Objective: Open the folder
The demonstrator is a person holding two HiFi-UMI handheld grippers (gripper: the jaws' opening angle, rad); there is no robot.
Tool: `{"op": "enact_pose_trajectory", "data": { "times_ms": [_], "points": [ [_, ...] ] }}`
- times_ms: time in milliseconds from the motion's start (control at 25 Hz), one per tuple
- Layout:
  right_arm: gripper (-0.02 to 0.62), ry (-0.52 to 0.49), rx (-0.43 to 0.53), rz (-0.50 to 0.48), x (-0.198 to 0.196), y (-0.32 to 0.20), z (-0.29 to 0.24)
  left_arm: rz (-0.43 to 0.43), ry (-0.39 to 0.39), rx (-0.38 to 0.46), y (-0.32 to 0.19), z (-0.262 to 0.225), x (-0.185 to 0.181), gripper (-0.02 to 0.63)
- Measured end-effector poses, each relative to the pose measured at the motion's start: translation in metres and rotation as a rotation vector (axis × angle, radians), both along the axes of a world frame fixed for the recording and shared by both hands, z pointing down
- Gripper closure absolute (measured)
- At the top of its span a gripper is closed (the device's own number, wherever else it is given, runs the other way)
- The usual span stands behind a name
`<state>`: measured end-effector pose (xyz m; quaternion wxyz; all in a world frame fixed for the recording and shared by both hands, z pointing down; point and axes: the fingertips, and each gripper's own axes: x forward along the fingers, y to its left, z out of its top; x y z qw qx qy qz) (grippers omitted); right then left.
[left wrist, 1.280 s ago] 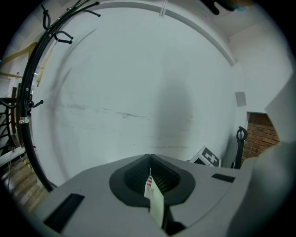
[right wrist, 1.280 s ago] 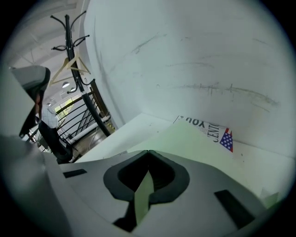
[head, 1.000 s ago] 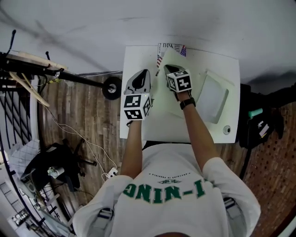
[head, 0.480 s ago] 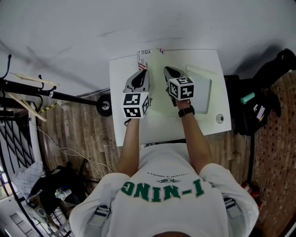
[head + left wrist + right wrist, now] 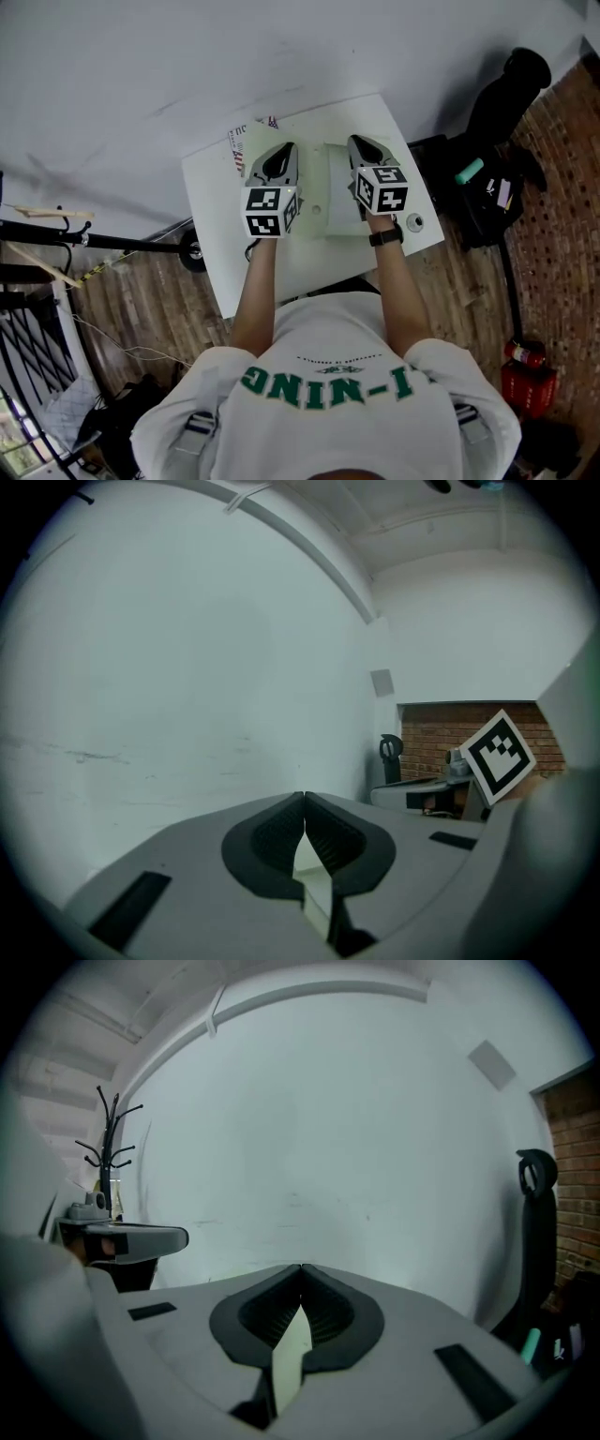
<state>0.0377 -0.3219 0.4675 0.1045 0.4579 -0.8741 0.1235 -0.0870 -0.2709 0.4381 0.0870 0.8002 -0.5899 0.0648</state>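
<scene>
A pale green folder point(image 5: 326, 192) lies on the white table point(image 5: 211, 225) in the head view, with a fold line down its middle. Both grippers hover over it and point at the wall beyond. My left gripper point(image 5: 286, 147) is over the folder's left half and my right gripper point(image 5: 362, 141) over its right half. In the left gripper view the jaws point(image 5: 305, 795) meet at the tips. The right gripper's jaws point(image 5: 301, 1267) meet the same way. A pale strip shows in the gap behind each pair of tips. I cannot tell whether it is a held sheet.
A printed paper with a flag pattern point(image 5: 244, 142) sticks out at the table's far left. A small round thing point(image 5: 414, 222) sits near the right edge. Black bags point(image 5: 487, 178) stand right of the table. A coat rack point(image 5: 111, 1152) shows against the plain wall.
Both grippers have risen and now sit a little further apart over the folder. The head view has swung, so the table now lies tilted and more central.
</scene>
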Motion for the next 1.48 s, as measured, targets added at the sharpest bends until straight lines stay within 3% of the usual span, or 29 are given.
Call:
{"op": "enact_pose_trajectory", "data": {
  "times_ms": [240, 480, 1480],
  "points": [
    [0.578, -0.005, 0.070, 0.124, 0.069, 0.004, -0.031, 0.063, -0.007, 0.047, -0.005, -0.025, 0.046, 0.591],
    [0.578, -0.010, 0.144, 0.175, 0.101, 0.012, -0.061, 0.086, -0.001, 0.088, -0.005, -0.046, 0.066, 0.591],
    [0.580, -0.022, 0.123, 0.139, 0.096, 0.035, -0.054, 0.096, -0.013, 0.064, 0.014, -0.034, 0.074, 0.591]
  ]
}}
